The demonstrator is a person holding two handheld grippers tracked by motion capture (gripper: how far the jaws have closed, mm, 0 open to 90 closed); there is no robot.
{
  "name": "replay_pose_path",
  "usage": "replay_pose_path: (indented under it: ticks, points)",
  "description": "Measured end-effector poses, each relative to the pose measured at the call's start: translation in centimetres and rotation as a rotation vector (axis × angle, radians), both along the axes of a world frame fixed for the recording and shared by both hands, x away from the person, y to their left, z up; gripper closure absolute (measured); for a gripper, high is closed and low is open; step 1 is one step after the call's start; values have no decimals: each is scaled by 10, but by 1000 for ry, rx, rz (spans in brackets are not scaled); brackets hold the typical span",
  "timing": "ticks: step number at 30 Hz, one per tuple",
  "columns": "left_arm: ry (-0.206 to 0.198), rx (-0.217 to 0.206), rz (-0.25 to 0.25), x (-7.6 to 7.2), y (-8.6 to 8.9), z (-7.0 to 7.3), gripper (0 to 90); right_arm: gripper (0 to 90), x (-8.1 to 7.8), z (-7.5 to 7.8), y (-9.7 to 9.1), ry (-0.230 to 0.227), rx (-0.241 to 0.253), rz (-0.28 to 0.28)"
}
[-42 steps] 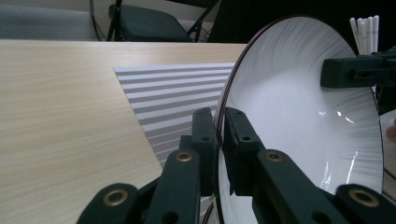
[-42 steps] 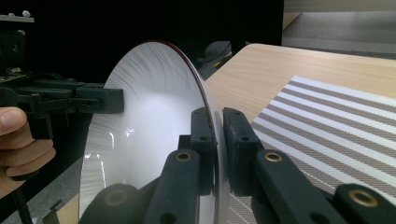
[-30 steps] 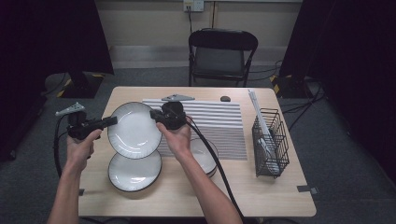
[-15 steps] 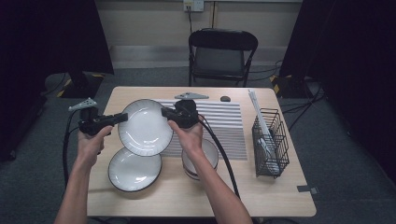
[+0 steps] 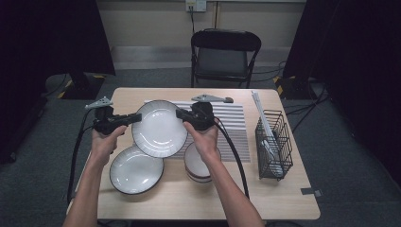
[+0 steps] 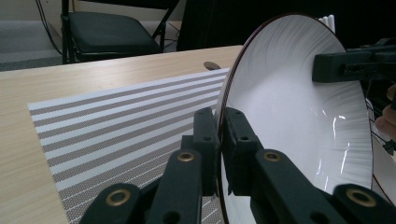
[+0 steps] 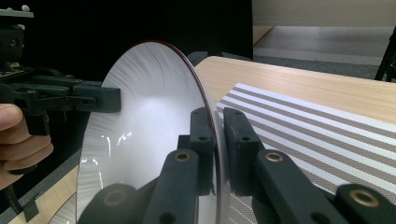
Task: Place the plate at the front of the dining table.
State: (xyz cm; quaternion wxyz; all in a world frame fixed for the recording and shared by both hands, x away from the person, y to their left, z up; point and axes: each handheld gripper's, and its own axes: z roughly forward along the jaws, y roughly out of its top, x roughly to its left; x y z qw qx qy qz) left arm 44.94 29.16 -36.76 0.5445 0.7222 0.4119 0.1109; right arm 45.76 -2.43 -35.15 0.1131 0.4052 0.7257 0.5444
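two grippers hold one white plate above the table

the white plate is off the table, gripped by its rim from both sides and tilted so its face shows to the high camera. the left gripper has its jaws pressed together on the rim at about 9 o'clock of the plate; in the left gripper view the rim runs straight down between the two black pads, which pinch it on either face. the right gripper is clamped on the rim at about 2 o'clock; in the right gripper view the dark edge of the plate passes between its pads in the same way, and the left gripper shows on the far rim.

seen from above, the held plate hangs over the left end of the striped mat. a second plate lies flat on the table at 7 o'clock from the held one, its top edge hidden under it. a stack of bowls sits at 5 o'clock, partly under the right hand. the wire basket stands at 3 o'clock, well apart, near the table's right edge. a black folding chair stands beyond the table at 12 o'clock.
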Motion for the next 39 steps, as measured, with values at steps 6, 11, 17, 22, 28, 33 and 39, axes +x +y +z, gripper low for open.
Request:
replay_pose_path:
  ticks: [6,11,17,22,28,33,39]
  points:
    - [-10,-8,-14,4,-8,4,849,824,1,-2,-10,2,24,-17]
    - [-17,9,-20,11,-14,9,847,827,5,0,-16,-8,29,-22]
    - [-10,5,-13,20,-16,7,845,838,11,2,-19,-12,31,-19]
    - [-7,-4,-14,26,-16,3,846,840,16,-1,-19,-8,31,-17]
    - [3,-16,-15,33,-17,-4,845,842,23,-6,-21,7,34,-24]
    - [17,-49,-23,41,-20,-13,847,843,28,-8,-24,13,29,-33]
    - [24,-41,-25,43,-26,-18,844,844,32,-12,-29,28,19,-37]
